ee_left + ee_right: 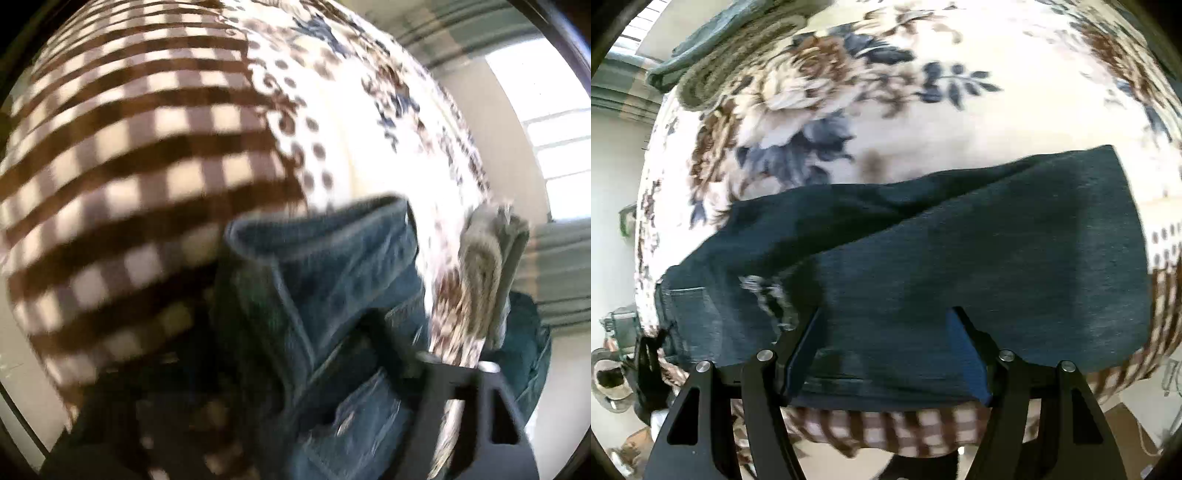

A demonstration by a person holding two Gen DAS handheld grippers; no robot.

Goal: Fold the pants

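Observation:
Dark blue jeans [960, 251] lie on a bed covered with a floral and brown-check blanket [886, 110]. In the right wrist view my right gripper [886, 332] is open, its two fingers spread wide over the near edge of the laid-out legs. In the left wrist view, which is blurred by motion, the jeans [325, 280] hang bunched in front of the camera with seams and a pocket showing. My left gripper [388, 332] looks shut on that denim; only its right finger [476, 406] shows clearly.
A folded grey-green garment [487, 266] lies near the bed's edge, and it also shows in the right wrist view [713, 70]. A bright window [554, 129] and wall are beyond. Clutter sits on the floor at the left [617, 362].

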